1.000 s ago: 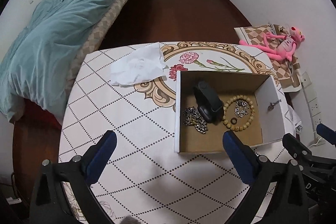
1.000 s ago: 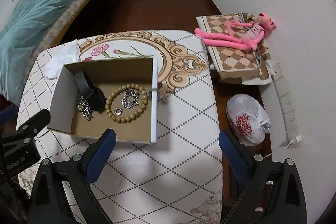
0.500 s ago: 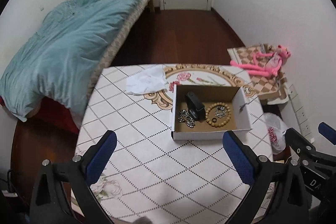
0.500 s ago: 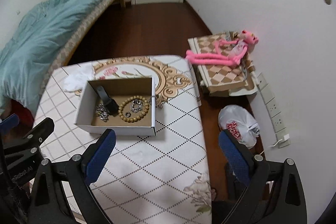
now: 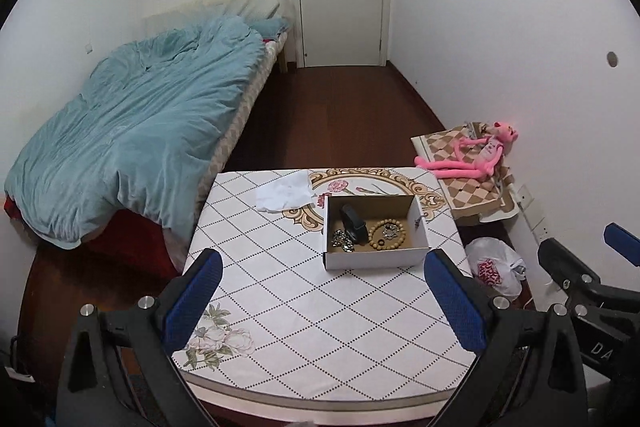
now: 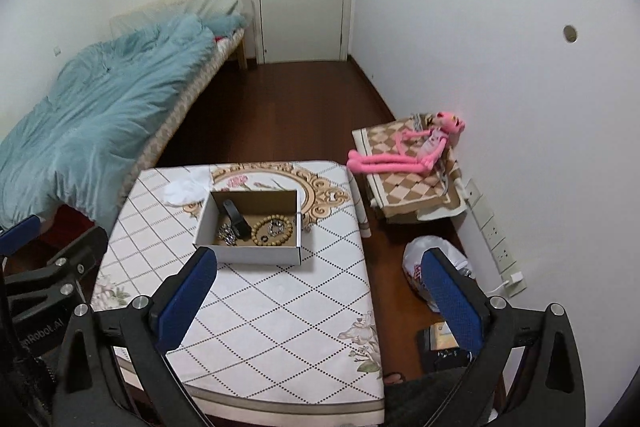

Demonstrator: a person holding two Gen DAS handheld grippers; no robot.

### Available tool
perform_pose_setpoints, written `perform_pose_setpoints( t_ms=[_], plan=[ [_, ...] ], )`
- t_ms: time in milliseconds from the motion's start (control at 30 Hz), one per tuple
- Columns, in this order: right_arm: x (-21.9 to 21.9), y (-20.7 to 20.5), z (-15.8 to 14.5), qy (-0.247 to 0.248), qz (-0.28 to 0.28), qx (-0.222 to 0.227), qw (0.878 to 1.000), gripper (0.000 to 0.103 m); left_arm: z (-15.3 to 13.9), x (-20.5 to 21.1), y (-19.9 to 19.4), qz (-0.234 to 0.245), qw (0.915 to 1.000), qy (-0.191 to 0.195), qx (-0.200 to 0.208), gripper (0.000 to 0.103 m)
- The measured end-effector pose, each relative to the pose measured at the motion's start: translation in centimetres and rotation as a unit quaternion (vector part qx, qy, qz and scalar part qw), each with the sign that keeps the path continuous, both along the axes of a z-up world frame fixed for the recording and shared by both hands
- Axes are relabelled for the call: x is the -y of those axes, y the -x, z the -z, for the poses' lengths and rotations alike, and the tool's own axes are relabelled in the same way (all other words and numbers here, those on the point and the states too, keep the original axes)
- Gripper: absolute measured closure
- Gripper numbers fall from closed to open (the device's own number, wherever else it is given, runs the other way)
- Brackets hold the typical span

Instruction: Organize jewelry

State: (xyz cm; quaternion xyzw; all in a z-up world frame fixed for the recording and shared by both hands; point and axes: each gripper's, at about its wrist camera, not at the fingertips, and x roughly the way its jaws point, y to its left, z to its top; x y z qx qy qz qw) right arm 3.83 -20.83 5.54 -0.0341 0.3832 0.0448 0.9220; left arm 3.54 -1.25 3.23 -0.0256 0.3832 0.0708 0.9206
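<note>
An open cardboard box [image 5: 374, 259] [image 6: 248, 254] stands on the patterned table [image 5: 280, 287] [image 6: 272, 307]. Inside lie a wooden bead bracelet [image 5: 387, 235] [image 6: 273, 225], a silver chain [image 5: 342, 240] [image 6: 226, 234], a black watch [image 5: 353, 223] [image 6: 235, 214] and small metal pieces. A small pendant [image 5: 418, 220] hangs at the box's right wall. My left gripper [image 5: 322, 301] is open and empty, well back above the table's near part. My right gripper [image 6: 318, 301] is open and empty, high above the table's near right edge.
A white tissue [image 5: 285, 191] lies on the table behind the box. A bed with a teal duvet [image 5: 132, 131] fills the left. A pink plush toy [image 5: 472, 157] lies on a checked cushion at the right wall. A plastic bag [image 5: 494, 267] sits on the floor.
Both grippers have pulled back and up from the box, so the box looks much smaller and the whole room shows. Both stay open and empty.
</note>
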Motion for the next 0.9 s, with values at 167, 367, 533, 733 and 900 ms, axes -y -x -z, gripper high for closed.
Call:
perform_pose_setpoints(
  t_ms=[167, 367, 533, 733, 900],
  plan=[
    [0.3, 2.4, -2.2, -0.001, 0.0, 0.017, 1.0, 0.0, -1.3, 0.3, 1.7, 0.004, 1.0, 0.0, 0.007, 0.0],
    [0.6, 4.0, -3.5, -0.003, -0.001, 0.023, 1.0, 0.0, -1.9, 0.4, 2.7, -0.006, 1.0, 0.002, 0.005, 0.0],
    [0.6, 3.7, -3.3, -0.003, -0.001, 0.011, 1.0, 0.0, -1.5, 0.1, 2.4, -0.004, 0.9998, 0.017, -0.005, 0.0],
    [0.4, 1.8, -2.2, 0.0, 0.002, -0.004, 1.0, 0.0, -0.9, -0.3, 0.5, -0.01, 0.9997, 0.014, -0.016, 0.0],
    [-0.1, -0.9, -1.1, 0.0, 0.008, -0.018, 1.0, 0.0, 0.1, -0.8, -1.7, -0.018, 0.9994, 0.015, -0.027, 0.0]
  ],
)
